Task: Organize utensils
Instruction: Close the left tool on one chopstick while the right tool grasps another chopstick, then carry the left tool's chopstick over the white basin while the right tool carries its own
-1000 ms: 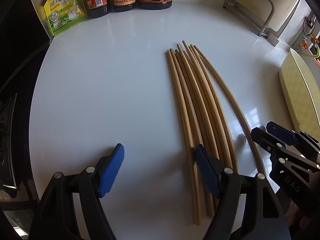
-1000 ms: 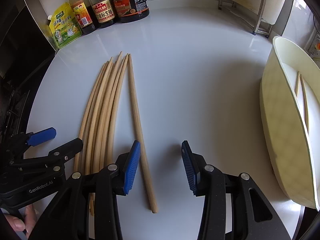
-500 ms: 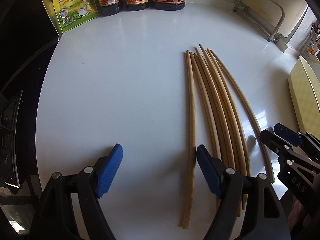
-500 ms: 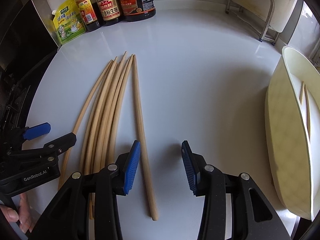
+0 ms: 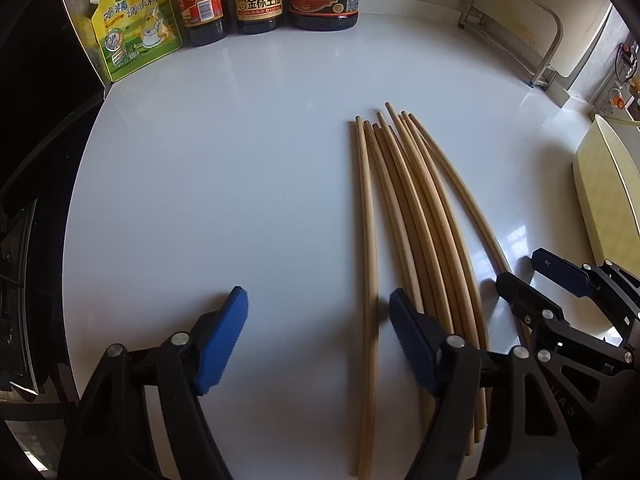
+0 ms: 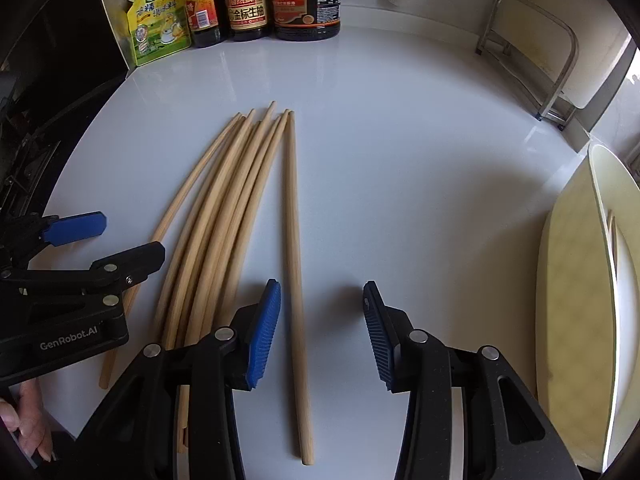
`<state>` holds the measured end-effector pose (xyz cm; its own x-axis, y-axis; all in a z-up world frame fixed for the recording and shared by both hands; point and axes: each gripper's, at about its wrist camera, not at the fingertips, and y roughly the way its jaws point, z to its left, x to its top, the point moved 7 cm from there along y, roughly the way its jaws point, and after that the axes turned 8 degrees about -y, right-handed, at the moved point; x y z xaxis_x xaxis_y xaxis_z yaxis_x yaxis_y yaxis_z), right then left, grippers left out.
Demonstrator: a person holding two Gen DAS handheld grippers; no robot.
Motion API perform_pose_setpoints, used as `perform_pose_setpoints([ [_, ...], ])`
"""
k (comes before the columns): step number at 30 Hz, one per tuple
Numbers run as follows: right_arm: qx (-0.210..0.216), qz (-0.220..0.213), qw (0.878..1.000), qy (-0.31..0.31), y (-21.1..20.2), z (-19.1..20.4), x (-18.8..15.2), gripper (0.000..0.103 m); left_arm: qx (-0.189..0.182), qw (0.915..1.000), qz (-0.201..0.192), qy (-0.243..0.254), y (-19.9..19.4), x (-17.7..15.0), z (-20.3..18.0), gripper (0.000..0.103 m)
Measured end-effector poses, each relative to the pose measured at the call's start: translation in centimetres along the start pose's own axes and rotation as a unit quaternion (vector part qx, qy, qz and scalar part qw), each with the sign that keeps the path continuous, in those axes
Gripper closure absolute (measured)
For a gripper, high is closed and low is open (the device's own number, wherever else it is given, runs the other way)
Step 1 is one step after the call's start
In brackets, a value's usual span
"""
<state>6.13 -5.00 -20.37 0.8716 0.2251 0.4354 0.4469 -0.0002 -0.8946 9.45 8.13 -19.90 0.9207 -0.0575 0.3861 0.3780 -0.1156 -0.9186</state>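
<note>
A: How are the claws held?
B: The left claw (image 5: 316, 340) is being closed, one chopstick (image 5: 367, 280) seen between its pads, untouched. The right claw (image 6: 320, 336) is held open around another chopstick (image 6: 294, 264).
A: And the rest?
B: The bundle (image 6: 216, 216) is laid on the bench (image 6: 400, 160), just left of the right claw.

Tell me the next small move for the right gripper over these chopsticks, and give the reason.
Probably lower the right gripper and close it on the lone chopstick. That stick lies apart from the bundle and already runs between the open pads, untouched. The cream holder on the right already shows chopsticks inside, so it looks like the destination. The left gripper, jaws closing, has its own stick between them.
</note>
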Motion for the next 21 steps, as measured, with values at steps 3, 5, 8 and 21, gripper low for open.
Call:
perform_pose_setpoints([
  [3, 0.002, -0.002, 1.0, -0.001, -0.1, 0.0, 0.2, 0.062, -0.009, 0.9999, -0.003, 0.01, -0.3, -0.1, -0.5, 0.057],
  [5, 0.006, -0.002, 1.0, -0.002, -0.2, 0.1, 0.4, 0.067, -0.022, 0.9997, -0.002, 0.011, -0.5, -0.2, -0.7, 0.072],
  [8, 0.005, -0.001, 1.0, -0.011, -0.2, 0.7, 0.4, 0.092, -0.036, 0.9993, 0.005, 0.011, -0.6, -0.5, -0.9, 0.096],
  [21, 0.066, -0.011, 0.994, 0.09, -2.3, 0.4, 0.3, 0.097, -0.054, 0.9983, 0.018, 0.009, -2.8, -0.6, 0.5, 0.096],
])
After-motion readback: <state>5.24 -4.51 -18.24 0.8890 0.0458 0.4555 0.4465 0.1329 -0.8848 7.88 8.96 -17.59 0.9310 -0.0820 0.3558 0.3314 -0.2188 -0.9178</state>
